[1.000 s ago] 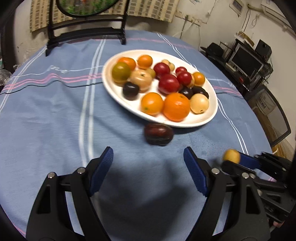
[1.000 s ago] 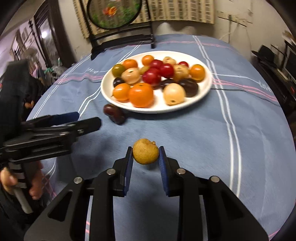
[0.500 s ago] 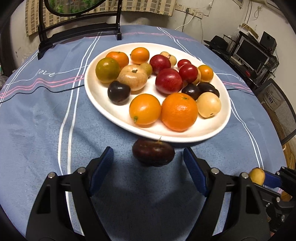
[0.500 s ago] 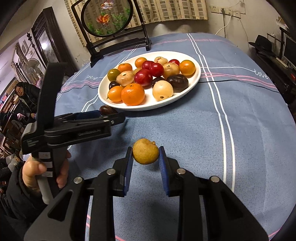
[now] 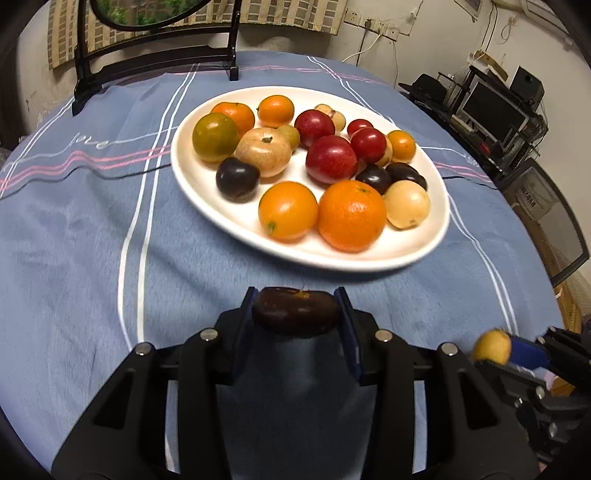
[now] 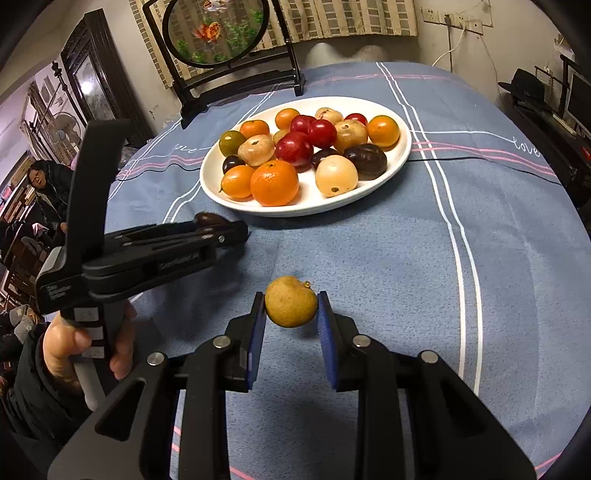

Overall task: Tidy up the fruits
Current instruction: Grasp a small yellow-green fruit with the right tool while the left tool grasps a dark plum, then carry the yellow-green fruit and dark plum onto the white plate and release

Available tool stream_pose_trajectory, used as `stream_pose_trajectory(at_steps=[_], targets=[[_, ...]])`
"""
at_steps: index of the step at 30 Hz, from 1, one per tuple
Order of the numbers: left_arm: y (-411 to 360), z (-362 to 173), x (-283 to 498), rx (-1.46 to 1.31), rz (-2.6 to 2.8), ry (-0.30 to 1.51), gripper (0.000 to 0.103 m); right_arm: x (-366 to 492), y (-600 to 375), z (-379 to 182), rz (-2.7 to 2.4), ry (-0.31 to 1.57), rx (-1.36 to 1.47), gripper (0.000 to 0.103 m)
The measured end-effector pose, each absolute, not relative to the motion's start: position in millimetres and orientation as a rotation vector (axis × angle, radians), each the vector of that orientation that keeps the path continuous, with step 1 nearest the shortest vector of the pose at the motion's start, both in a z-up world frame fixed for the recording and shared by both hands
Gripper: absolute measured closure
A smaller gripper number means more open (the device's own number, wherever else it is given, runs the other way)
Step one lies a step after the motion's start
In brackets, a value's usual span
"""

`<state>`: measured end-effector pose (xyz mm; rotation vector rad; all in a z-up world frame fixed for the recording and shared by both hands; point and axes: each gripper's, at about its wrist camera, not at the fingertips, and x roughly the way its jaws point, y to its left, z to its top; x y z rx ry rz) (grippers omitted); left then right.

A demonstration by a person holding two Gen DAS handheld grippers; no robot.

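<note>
left hand (image 6: 86,354): wrapped around the handle of the left tool, dark sleeve behind it, sitting at the left edge of the right wrist view.
left tool (image 5: 296,309): jaws are closing, and the blue pads already sit against both ends of a dark purple passion fruit (image 5: 296,312), so it's pinching that one. The fruit sits sideways between the pads, just short of the plate's near rim. From the right wrist view you only catch the fruit's top poking above the tool's tip.
tablecloth (image 5: 74,258): blue with white and pink stripes, covers the whole round table.
plate (image 5: 192,184): white oval, middle of the table, loaded with fruit. Left side has a green-orange citrus (image 5: 215,137) and a dark plum (image 5: 237,179). Front has a small orange (image 5: 287,211) touching a bigger tangerine (image 5: 351,215). Red plums (image 5: 331,159) in the middle, a pale round fruit (image 5: 407,204) on the right end.
right tool (image 6: 291,314): pressed tight on a small yellow-brown longan (image 6: 291,301), pads on both its sides, held up off the cloth, well apart from the plate.
round screen (image 6: 216,31): goldfish picture on a black stand, at the far edge of the table.
</note>
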<state>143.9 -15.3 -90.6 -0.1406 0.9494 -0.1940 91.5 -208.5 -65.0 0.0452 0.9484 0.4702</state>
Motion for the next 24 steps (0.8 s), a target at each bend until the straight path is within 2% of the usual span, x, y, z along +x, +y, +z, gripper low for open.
stream_pose_trajectory(at_steps=[12,19,24], targets=[[6,-37,106,-0.183,-0.246,0.830,0.061,94,-188,-49,0.499,0.925,-0.012,0.075],[-5,5,171,-0.111,-0.236,0.802,0.060,140,-177,-18,0.505,0.883,-0.047,0.075],[-7,-13,229,-0.184,-0.223,0.878,0.060,195,-169,-30,0.444,0.911,-0.030,0.075]])
